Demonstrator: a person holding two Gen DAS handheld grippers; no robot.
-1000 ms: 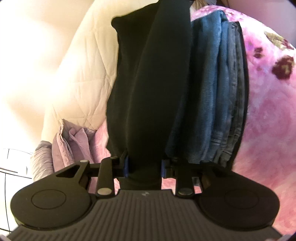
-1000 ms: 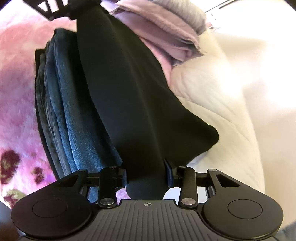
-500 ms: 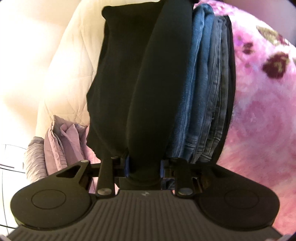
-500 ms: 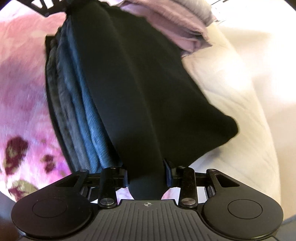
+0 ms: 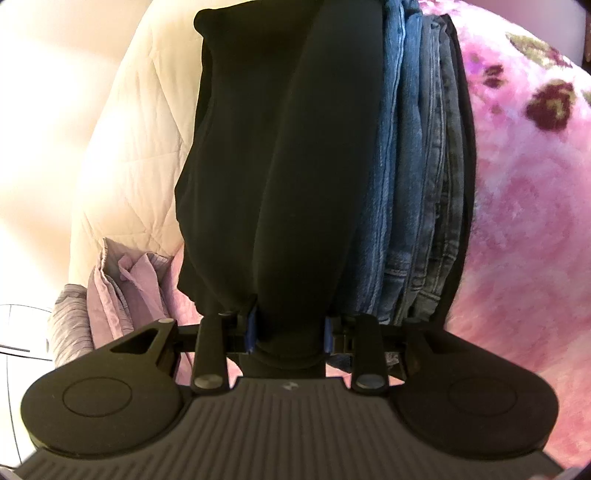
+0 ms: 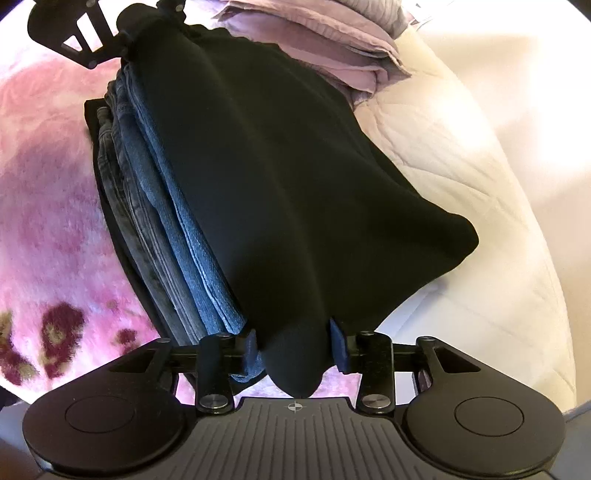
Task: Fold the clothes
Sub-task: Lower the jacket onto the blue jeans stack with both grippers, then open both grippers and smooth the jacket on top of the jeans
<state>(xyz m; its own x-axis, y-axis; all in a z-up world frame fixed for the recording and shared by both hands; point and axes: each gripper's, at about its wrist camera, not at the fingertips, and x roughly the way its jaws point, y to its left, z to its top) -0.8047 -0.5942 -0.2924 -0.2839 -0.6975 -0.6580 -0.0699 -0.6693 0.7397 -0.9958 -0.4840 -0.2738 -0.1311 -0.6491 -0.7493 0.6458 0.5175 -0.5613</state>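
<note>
A folded black garment [image 5: 280, 177] is stretched between my two grippers and hangs over a stack of folded blue jeans [image 5: 417, 184]. My left gripper [image 5: 289, 326] is shut on one end of the black garment. My right gripper [image 6: 295, 343] is shut on the other end of the garment [image 6: 280, 177]. The jeans stack [image 6: 155, 221] lies on a pink floral blanket [image 6: 48, 206]. The left gripper [image 6: 125, 33] shows at the top of the right wrist view, clamped on the garment's far end.
A cream quilted cover [image 5: 136, 140] lies beside the stack. Folded lilac and grey clothes [image 5: 110, 280] sit near it, also in the right wrist view [image 6: 332, 44]. The pink floral blanket [image 5: 528, 206] spreads on the other side of the jeans.
Both grippers have carried the black garment sideways and lower, so it now covers more of the jeans stack. Both grips are unchanged.
</note>
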